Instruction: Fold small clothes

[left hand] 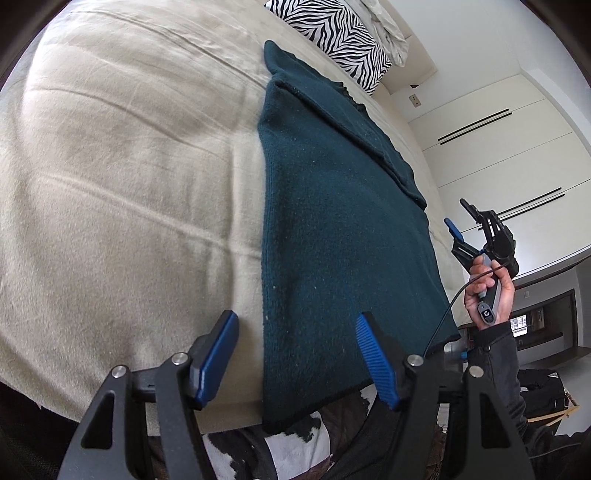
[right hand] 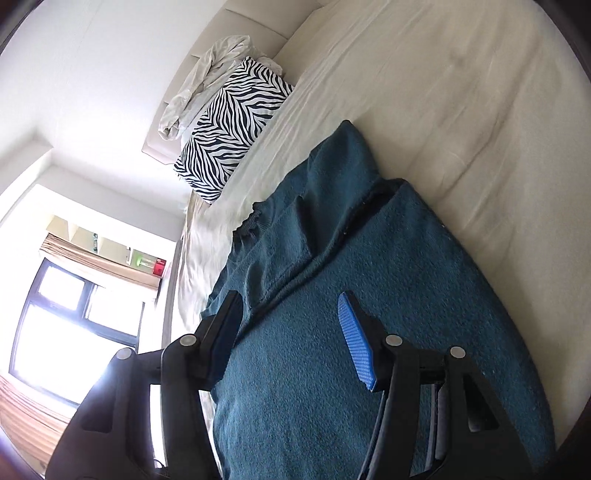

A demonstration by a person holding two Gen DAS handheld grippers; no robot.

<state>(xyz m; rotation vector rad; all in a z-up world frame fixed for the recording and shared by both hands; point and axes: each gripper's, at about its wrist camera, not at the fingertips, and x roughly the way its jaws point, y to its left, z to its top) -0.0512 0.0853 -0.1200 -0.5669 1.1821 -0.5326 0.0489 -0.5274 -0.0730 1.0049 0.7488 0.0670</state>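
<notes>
Left tongs (left hand: pixel 295 354): held apart, empty, above the near hem.
Right tongs (right hand: pixel 291 339): spread apart, nothing gripped.
Sweater (left hand: pixel 332 221): one, teal, laid partly folded on the bed (left hand: pixel 110 166).
Risk: folded sleeve may be dragged loose if one layer is pinched.
Zebra pillow (left hand: pixel 332 33): one, far.

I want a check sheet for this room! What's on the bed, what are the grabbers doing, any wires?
Surface: beige bed, sheet wrinkled.
Job's things: teal sweater lying flat, its sides folded in, near edge hanging over the bed's edge.
Clutter: zebra pillow and crumpled white cloth at the headboard.
Grippers: left gripper open, over the sweater's near edge; right gripper open, holding nothing.
Cables: black cable hanging from the right gripper's handle.
Surroundings: white wardrobe, window.
</notes>
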